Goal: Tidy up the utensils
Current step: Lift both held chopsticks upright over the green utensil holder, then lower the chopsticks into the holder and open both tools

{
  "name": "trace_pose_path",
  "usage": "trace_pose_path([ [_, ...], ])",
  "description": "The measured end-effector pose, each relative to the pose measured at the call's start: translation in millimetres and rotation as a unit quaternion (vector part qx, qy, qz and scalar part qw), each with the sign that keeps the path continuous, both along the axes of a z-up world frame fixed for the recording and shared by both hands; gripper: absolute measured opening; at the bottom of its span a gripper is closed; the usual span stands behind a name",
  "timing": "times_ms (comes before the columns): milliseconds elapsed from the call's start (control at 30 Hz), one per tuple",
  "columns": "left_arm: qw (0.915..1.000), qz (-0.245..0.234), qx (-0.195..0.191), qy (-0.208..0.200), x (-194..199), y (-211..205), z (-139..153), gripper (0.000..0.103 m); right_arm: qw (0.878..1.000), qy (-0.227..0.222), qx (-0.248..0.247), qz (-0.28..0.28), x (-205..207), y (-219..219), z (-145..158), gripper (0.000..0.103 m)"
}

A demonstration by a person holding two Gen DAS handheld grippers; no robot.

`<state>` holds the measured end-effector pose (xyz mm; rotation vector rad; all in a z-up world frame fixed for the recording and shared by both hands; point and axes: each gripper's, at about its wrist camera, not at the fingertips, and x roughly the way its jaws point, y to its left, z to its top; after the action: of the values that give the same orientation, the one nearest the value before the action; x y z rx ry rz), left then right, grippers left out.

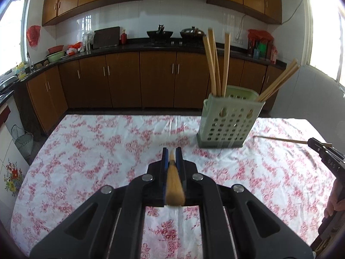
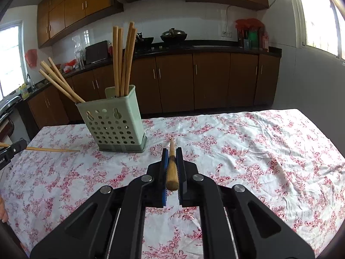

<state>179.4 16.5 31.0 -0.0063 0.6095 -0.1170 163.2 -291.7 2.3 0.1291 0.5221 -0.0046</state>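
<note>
**Holding last two chopsticks, rest already racked**

You have the left gripper [image 1: 172,157] clenched on one chopstick [image 1: 174,185] and the right gripper [image 2: 172,157] clenched on another chopstick [image 2: 172,166], both clear above the floral tablecloth [image 2: 258,151]. They are round, tapered, pale wood. The holder [image 2: 114,120] is perforated green plastic, boxy, already carrying several sticks. No loose ones visible; just drop these in.

Floral-clothed table [image 2: 248,151] bearing green caddy [image 2: 112,120].
</note>
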Motion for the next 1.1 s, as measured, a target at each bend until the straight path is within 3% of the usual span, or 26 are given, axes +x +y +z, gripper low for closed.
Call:
trace_pose_path([
  [333, 0.9985, -0.008, -0.036, -0.041, 2.5, 16.3, 48.3, 0.008, 0.998, -0.065, 0.020, 0.007, -3.3, -6.1, 45.8, 0.008],
  [533, 0.9960, -0.033, -0.048, -0.068, -0.9, 7.7, 75.6, 0.008, 0.993, -0.099, 0.055, 0.046, -12.4, -1.8, 80.0, 0.008],
  [867, 0.9787, -0.062, -0.096, -0.171, 16.0, -32.9, 148.6, 0.008, 0.969, -0.223, 0.070, 0.073, -1.7, 20.5, 150.8, 0.008],
  [1000, 0.9708, -0.054, -0.100, -0.211, 34.1, -49.7, 163.9, 0.008, 0.965, -0.247, 0.055, 0.064, 22.4, 30.7, 149.4, 0.008],
  [1100, 0.9680, -0.044, -0.093, -0.229, 50.5, -60.3, 159.1, 0.008, 0.969, -0.236, 0.045, 0.059, 44.2, 36.6, 137.8, 0.008],
])
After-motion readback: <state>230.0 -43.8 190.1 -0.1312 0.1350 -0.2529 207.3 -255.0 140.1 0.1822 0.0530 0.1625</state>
